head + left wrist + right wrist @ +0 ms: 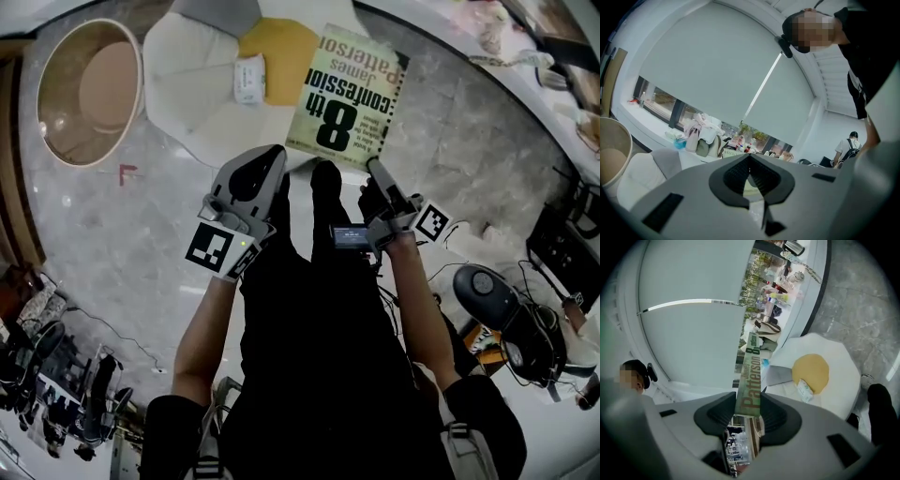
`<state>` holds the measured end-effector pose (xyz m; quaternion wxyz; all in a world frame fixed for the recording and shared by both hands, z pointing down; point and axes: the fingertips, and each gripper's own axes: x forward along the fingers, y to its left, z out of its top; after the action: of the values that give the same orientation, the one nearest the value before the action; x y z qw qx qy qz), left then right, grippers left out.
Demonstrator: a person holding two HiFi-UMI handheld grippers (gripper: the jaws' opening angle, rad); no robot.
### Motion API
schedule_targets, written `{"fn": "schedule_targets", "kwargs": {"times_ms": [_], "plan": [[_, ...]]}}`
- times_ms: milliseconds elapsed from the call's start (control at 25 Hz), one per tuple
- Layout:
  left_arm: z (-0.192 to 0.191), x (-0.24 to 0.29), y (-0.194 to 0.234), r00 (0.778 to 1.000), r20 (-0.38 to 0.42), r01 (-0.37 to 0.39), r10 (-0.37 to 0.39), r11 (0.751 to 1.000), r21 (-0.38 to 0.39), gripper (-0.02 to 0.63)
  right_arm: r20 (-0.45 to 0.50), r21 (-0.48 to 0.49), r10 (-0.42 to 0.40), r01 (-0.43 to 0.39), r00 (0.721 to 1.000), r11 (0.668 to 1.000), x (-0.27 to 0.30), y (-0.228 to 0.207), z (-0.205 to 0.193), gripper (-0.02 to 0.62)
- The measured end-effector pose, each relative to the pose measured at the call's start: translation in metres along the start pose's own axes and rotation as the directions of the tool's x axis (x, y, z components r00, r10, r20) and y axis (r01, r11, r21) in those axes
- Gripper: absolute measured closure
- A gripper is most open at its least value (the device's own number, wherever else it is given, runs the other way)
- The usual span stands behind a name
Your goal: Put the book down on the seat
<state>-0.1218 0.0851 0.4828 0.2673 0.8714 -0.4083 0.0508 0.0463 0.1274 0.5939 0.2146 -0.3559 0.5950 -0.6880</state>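
Polished grey stone floor (141, 216), veined and glossy, lies beneath me. Nearest, my left gripper (265, 169) carries nothing, its ribbed black jaws drawn together. Beside it my right gripper (749, 401) is clenched on the book (352, 94), a thick paperback with a slick, pale green cover. The jaws pinch it across its thickness at the spine end. The book hangs cover-up in the air above the near part of the seat (187, 56) and does not rest on it yet. I judge the hazards as follows. The hold sits at one corner, so the long overhang could swing the book about the pads, or the loose pages could sag and fan open. The glossy cover could also slide out of the grip. Let go from this height, or too close to the seat's edge, the book could tip off onto the hard floor. The seat is white, padded and softly rounded. It carries a round yellow cushion (279, 56) and a small white packet (248, 80), and landing on either would leave the book tilted. Farther left stands a round, wood-toned tub (89, 89) with a pale rim.
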Motion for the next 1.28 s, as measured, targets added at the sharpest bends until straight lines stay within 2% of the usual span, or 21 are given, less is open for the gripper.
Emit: {"fn": "schedule_targets", "kwargs": {"times_ms": [120, 240, 400, 720, 1040, 1280], "plan": [[0.01, 0.005, -0.004, 1.0, -0.015, 0.014, -0.014, 1.0, 0.002, 0.594, -0.006, 0.007, -0.01, 0.01, 1.0, 1.0, 0.0, 0.004, 0.0, 0.422], [0.031, 0.01, -0.013, 0.999, 0.016, 0.045, -0.045, 0.999, -0.009, 0.594, -0.014, 0.015, -0.018, 0.018, 1.0, 1.0, 0.002, 0.014, 0.0, 0.422], [0.032, 0.014, -0.017, 0.997, -0.056, 0.057, -0.058, 0.998, -0.015, 0.594, -0.03, 0.015, -0.047, 0.048, 0.998, 0.999, 0.0, 0.016, 0.0, 0.422], [0.05, 0.031, -0.041, 0.994, -0.066, 0.081, -0.082, 0.997, -0.014, 0.594, -0.032, 0.064, -0.073, 0.075, 0.997, 0.995, 0.001, 0.001, 0.001, 0.423], [0.068, 0.024, -0.061, 0.993, -0.074, 0.086, -0.09, 0.994, -0.064, 0.594, -0.051, 0.019, -0.099, 0.1, 0.994, 0.995, 0.001, 0.008, 0.004, 0.423], [0.071, 0.013, -0.067, 0.994, -0.068, 0.085, -0.089, 0.995, -0.06, 0.594, -0.057, -0.009, -0.102, 0.101, 0.993, 0.995, 0.003, 0.012, 0.004, 0.423]]}}
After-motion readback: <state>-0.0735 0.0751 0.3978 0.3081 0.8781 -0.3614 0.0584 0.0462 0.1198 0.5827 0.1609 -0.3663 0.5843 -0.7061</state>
